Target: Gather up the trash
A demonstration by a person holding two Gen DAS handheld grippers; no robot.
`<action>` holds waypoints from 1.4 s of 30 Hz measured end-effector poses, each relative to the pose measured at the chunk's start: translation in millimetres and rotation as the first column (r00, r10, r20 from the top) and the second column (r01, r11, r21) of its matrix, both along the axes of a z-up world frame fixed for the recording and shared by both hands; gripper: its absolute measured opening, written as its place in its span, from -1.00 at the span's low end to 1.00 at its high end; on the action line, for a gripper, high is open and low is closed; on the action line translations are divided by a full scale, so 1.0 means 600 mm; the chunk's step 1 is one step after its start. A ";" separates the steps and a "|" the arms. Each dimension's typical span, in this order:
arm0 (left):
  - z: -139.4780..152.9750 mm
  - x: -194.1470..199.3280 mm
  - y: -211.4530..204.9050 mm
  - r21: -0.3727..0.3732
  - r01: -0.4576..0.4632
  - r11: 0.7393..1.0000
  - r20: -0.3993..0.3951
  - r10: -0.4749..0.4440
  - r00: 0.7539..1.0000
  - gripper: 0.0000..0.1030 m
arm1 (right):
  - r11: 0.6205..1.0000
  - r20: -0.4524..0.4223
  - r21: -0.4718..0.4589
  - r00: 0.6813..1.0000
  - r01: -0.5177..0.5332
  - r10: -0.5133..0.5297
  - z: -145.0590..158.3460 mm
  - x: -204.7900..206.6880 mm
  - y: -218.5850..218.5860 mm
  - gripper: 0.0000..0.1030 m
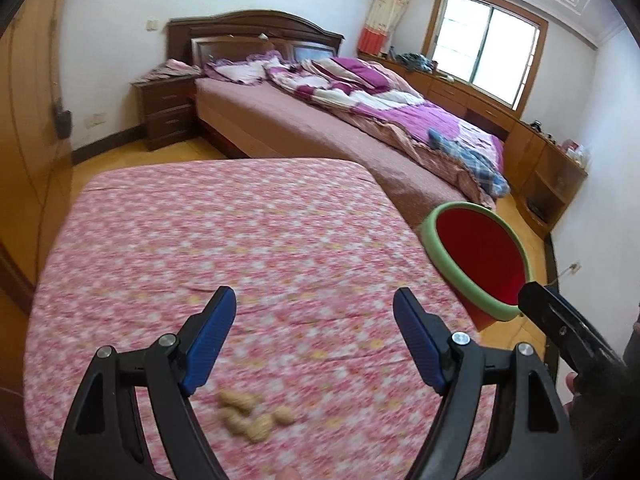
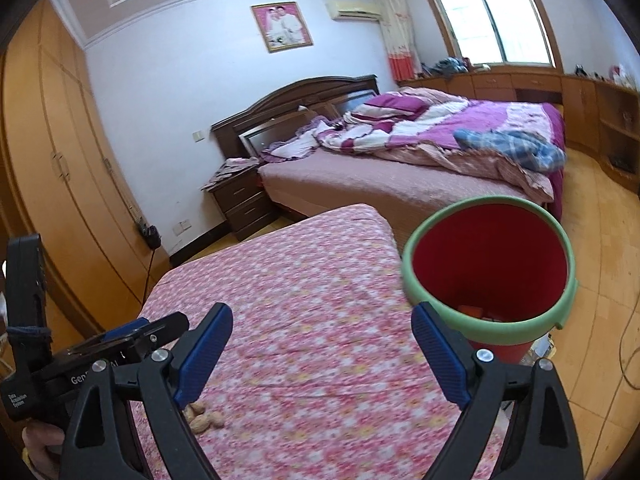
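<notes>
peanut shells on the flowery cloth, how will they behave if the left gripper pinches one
The peanut shells look small and hollow, so probably very light and apt to crack under a hard squeeze. Rounded and clustered on soft cloth, neighbours may scoot or roll when nudged.

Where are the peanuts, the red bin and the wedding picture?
peanuts (image 1: 250,416): left wrist view, middle of the pile.
red bin (image 2: 412,280): right wrist view, green rim, left side.
wedding picture (image 2: 282,26): right wrist view, middle of the frame.

Home bedroom; bed (image 2: 400,176), nightstand (image 2: 240,200), wardrobe (image 2: 52,168)
</notes>
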State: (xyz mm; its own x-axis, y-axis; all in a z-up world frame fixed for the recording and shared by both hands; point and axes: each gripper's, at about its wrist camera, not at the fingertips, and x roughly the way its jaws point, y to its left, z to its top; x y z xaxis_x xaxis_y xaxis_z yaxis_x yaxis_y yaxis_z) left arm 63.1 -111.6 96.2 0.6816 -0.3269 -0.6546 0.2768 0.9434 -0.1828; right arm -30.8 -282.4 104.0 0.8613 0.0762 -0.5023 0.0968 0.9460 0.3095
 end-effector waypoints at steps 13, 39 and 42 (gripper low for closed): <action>-0.014 -0.079 0.105 0.009 -0.122 0.993 0.062 0.121 0.991 0.56 | 0.991 0.017 -0.093 0.995 -0.095 0.096 -0.016 -0.041 0.106 0.80; -0.069 -0.150 0.139 0.071 -0.267 0.961 0.150 0.254 0.955 0.56 | 0.986 0.107 -0.167 0.993 -0.026 0.045 -0.061 -0.117 0.134 0.80; -0.071 -0.150 0.134 0.074 -0.257 0.964 0.149 0.244 0.958 0.56 | 0.986 0.100 -0.163 0.994 -0.031 0.048 -0.064 -0.116 0.134 0.80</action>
